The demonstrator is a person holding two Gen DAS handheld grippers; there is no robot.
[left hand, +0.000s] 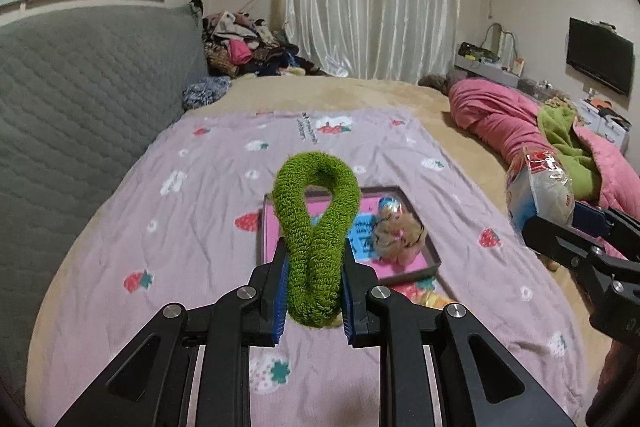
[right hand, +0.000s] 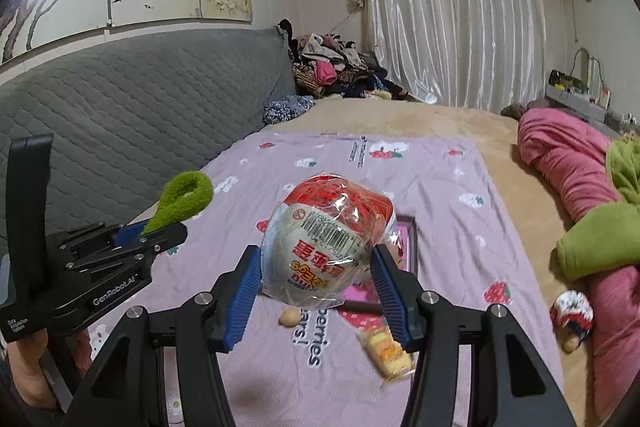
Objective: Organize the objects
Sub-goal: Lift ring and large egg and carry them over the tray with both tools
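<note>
The left tool [left hand: 314,283] is pinching a green fuzzy loop [left hand: 316,227] between its blue pads, the loop standing upright above the jaws and clear of the bed. The right tool [right hand: 316,287] is pinching a wrapped egg-shaped toy [right hand: 326,251] in clear film, also held clear of the bed; in the left wrist view this tool [left hand: 560,223] appears at the right edge, well apart from the left tool. Below and ahead of both tools, a shallow tray [left hand: 434,259] with a dark rim and pink floor lies on the lilac strawberry-print sheet [left hand: 180,219] covering the bed. The tray already contains a tan fluffy item [left hand: 400,233] at its right side and a blue printed card [left hand: 362,231] near the middle. Items not yet collected remain on the sheet: a yellow wrapped snack [right hand: 388,351] just in front of the tray and a small beige round object [right hand: 291,317] near it; a red-and-white knitted item [right hand: 572,311] lies further right beside the pink quilt [right hand: 568,163]. Judged status: the task is partly complete. One or two items are stowed, two are in transit, and at least two loose items are outstanding. The probable destination for both held items is the tray, though this cannot be confirmed.
</note>
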